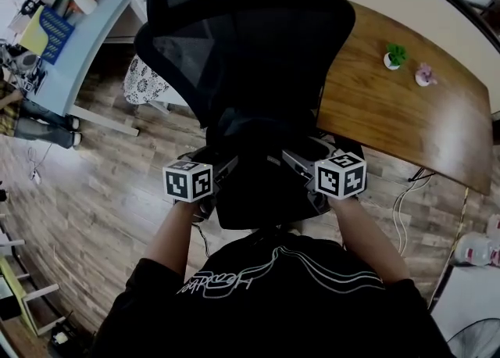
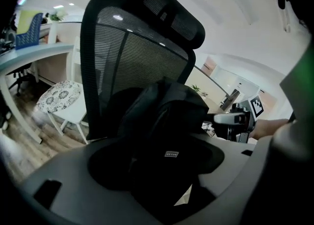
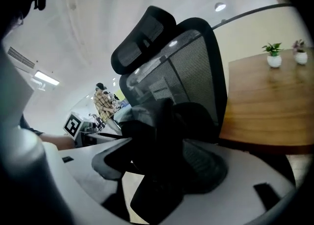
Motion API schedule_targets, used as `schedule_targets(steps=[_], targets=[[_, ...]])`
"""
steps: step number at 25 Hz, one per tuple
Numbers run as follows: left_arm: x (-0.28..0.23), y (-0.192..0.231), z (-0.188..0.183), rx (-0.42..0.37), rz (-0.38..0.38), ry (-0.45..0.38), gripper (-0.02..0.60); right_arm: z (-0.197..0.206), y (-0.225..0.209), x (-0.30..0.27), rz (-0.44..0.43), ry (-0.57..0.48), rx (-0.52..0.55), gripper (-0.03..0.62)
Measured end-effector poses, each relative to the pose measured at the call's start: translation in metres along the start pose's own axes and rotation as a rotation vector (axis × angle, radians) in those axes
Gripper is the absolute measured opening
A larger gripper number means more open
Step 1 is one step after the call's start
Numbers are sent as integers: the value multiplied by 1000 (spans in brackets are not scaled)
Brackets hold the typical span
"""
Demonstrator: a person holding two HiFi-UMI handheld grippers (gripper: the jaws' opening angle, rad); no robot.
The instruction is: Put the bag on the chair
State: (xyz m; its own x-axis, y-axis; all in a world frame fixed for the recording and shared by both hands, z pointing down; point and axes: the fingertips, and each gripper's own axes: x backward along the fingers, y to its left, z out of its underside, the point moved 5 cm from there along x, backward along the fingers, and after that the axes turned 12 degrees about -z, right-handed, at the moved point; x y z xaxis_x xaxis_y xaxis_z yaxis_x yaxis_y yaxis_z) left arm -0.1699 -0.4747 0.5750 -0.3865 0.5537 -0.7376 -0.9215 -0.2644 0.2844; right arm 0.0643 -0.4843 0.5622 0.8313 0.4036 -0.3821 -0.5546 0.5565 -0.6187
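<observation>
The chair [image 1: 250, 44] has the tabletop [image 1: 406, 114] edge just beside its right side and open floor [image 1: 101, 192] on its left. The bag [image 1: 258, 192] sits close before the backrest, between the left gripper [image 1: 221, 175] and right gripper [image 1: 301, 170]. The fingers of both are clamped on its fabric.

Left forearm [image 1: 173, 233] and right forearm [image 1: 367, 238] are bare, reaching forward and roughly parallel. Left gripper [image 1: 221, 170] and right gripper [image 1: 301, 167] sit level and well apart, angled slightly toward each other. In both gripper views the jaws appear clamped on the black fabric of the bag [image 1: 258, 192], one gripper per side.
</observation>
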Motion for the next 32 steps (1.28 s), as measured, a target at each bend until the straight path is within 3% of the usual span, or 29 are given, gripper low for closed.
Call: schedule_targets(steps=[3, 6, 11, 13, 16, 21, 28, 32], targets=[[21, -9, 6, 10, -18, -18, 324, 6, 8, 25, -38, 9, -2, 285], [55, -34, 2, -29, 17, -66, 311, 5, 28, 47, -115, 18, 27, 202], [100, -95, 2, -56, 76, -139, 140, -5, 58, 91, -241, -69, -16, 118], [106, -120, 9, -31, 113, -152, 86, -3, 69, 102, -279, -94, -31, 82], [113, -156, 20, -7, 171, -164, 48, 6, 87, 116, -349, -127, -46, -5], [136, -197, 35, -101, 198, -167, 38, 19, 107, 142, -433, -162, -56, -6], [182, -238, 28, -100, 258, -326, 37, 10, 139, 186, -434, -162, 112, -6], [187, -250, 32, -117, 269, -337, 37, 11, 154, 198, -450, -178, 150, -6]])
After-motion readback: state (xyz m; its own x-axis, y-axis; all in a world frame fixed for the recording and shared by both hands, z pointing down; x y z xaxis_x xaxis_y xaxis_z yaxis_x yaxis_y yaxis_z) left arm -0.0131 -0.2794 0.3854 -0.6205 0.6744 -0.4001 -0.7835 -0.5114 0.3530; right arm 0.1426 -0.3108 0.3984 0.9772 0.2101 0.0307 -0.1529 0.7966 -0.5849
